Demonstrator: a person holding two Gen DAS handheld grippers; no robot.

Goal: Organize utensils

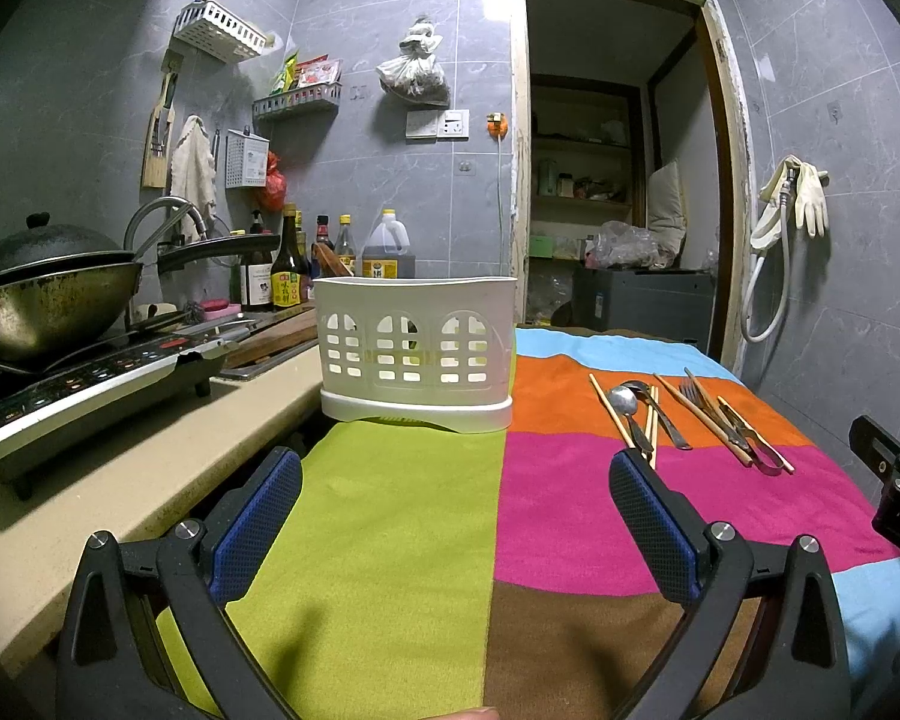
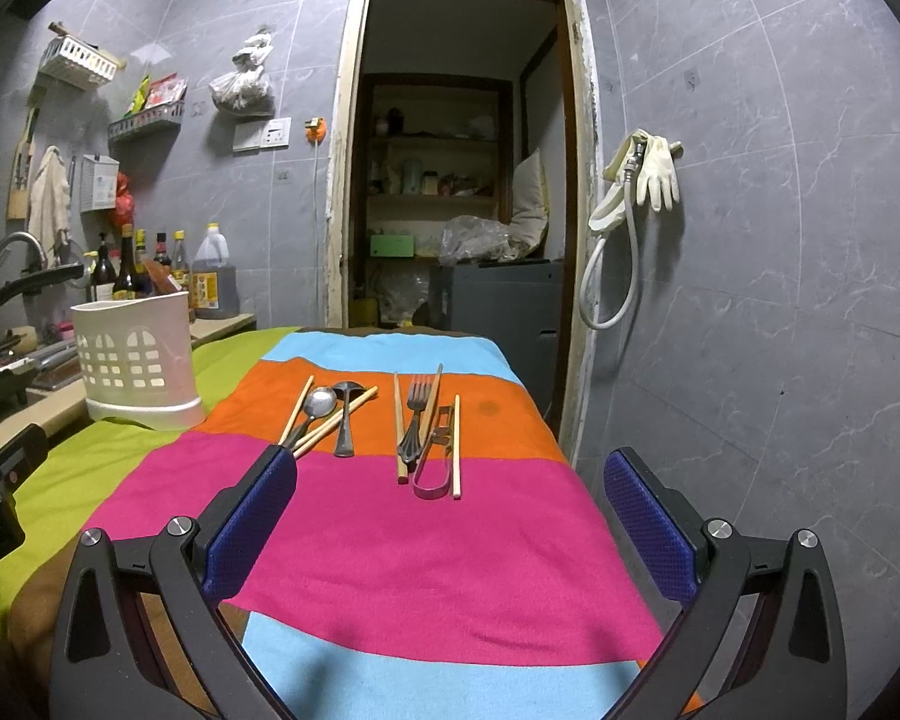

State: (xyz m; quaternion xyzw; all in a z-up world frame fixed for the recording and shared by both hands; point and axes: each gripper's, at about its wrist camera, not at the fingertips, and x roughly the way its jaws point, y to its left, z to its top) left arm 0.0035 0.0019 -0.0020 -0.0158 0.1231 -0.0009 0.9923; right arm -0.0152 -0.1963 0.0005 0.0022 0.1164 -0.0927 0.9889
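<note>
A white slotted utensil holder (image 1: 417,354) stands on the striped cloth (image 1: 390,540); it also shows at the left in the right wrist view (image 2: 141,360). Loose utensils lie on the orange and pink stripes: two spoons (image 2: 321,405), a fork (image 2: 415,420), metal tongs (image 2: 435,462) and several wooden chopsticks (image 2: 399,426). They show at the right in the left wrist view (image 1: 678,414). My left gripper (image 1: 456,474) is open and empty, facing the holder. My right gripper (image 2: 450,474) is open and empty, just short of the utensils.
A beige counter (image 1: 150,456) at the left carries an induction cooker (image 1: 90,384) with a lidded wok (image 1: 48,294). Sauce bottles (image 1: 330,258) stand behind the holder. An open doorway (image 2: 456,180) and a grey tiled wall (image 2: 780,300) lie beyond the cloth's far and right edges.
</note>
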